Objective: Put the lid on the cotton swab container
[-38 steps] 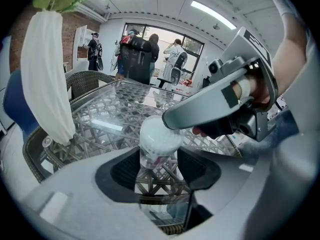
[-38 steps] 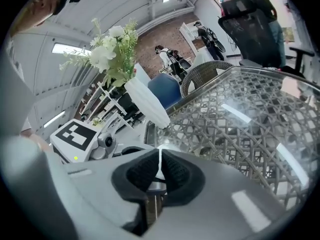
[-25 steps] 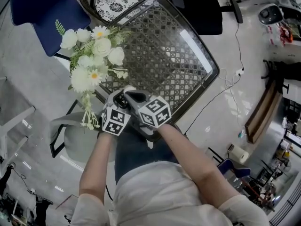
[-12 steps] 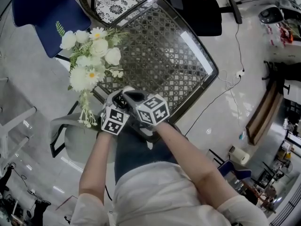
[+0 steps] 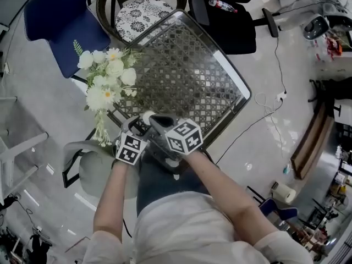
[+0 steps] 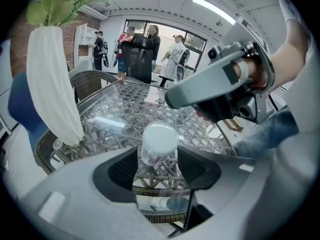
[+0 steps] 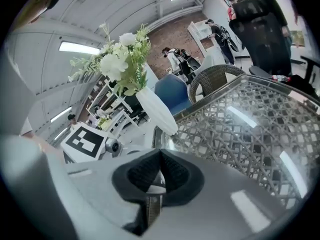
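A clear cotton swab container (image 6: 159, 145) with a white lid on top stands on the glass-topped wicker table (image 5: 187, 70), near its closest corner. My left gripper (image 6: 157, 166) has a pad on each side of the container and is shut on it. In the head view only the white lid (image 5: 147, 115) shows, just past the left gripper (image 5: 143, 123). My right gripper (image 5: 156, 119) hangs shut and empty just above and to the right of the lid; in the left gripper view the right gripper (image 6: 175, 97) juts in from the right, over the container.
A white vase of white flowers (image 5: 107, 81) stands at the table's left corner, close to the left gripper. Around the table are a blue chair (image 5: 60, 21), a wicker chair with a patterned cushion (image 5: 140, 10) and a black chair (image 5: 231, 15). Several people (image 6: 150, 39) stand far behind.
My right gripper has lifted a little, away from the lid, still shut. The left gripper has stayed at the container. The head view has shifted slightly.
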Tool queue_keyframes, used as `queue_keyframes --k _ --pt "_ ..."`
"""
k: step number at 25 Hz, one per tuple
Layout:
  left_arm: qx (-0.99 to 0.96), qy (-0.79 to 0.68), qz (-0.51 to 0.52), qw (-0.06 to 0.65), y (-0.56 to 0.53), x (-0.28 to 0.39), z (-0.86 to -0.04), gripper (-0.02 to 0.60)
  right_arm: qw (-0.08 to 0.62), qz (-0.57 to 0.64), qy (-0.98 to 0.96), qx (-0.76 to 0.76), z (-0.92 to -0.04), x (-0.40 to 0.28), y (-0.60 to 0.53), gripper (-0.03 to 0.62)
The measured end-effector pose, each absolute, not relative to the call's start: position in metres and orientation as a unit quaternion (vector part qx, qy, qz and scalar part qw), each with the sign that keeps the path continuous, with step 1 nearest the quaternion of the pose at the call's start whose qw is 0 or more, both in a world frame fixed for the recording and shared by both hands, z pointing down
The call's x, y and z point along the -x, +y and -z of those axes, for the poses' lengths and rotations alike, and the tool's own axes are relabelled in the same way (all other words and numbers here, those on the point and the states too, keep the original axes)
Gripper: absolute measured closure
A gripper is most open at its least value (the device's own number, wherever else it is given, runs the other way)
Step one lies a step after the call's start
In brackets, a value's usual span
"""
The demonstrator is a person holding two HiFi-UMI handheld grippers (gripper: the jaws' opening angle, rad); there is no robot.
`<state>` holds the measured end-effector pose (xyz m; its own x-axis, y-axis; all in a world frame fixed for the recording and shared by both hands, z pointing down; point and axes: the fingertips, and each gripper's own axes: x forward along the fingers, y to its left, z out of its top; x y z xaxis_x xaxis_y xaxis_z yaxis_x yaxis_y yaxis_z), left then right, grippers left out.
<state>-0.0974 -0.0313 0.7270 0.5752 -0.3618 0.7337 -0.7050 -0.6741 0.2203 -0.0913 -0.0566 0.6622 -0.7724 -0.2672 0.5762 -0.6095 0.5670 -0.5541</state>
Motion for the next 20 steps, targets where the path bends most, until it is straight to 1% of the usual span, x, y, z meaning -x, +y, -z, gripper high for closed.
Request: queue_keyframes --k 10,14,16,20 --pt "-0.84 -0.372 -0.309 0.246 -0.031 0.106 -0.661 0.348 0.187 -0.36 -0.876 -0.259 -0.595 0.051 -0.071 0.591" --pt "-0.834 -0.407 -0.285 0.24 -0.035 0.105 -0.621 0.371 0.176 -0.349 -0.885 -0.255 -0.565 0.037 -0.075 0.591" --pt "-0.829 -0.429 -0.264 0.244 -0.038 0.106 -0.6 0.399 0.173 -0.341 -0.89 -0.249 -0.551 0.032 -0.075 0.591" --pt "-0.819 -0.474 -0.223 0.233 -0.043 0.106 -0.556 0.497 0.165 -0.319 -0.903 -0.235 -0.524 0.023 -0.075 0.591"
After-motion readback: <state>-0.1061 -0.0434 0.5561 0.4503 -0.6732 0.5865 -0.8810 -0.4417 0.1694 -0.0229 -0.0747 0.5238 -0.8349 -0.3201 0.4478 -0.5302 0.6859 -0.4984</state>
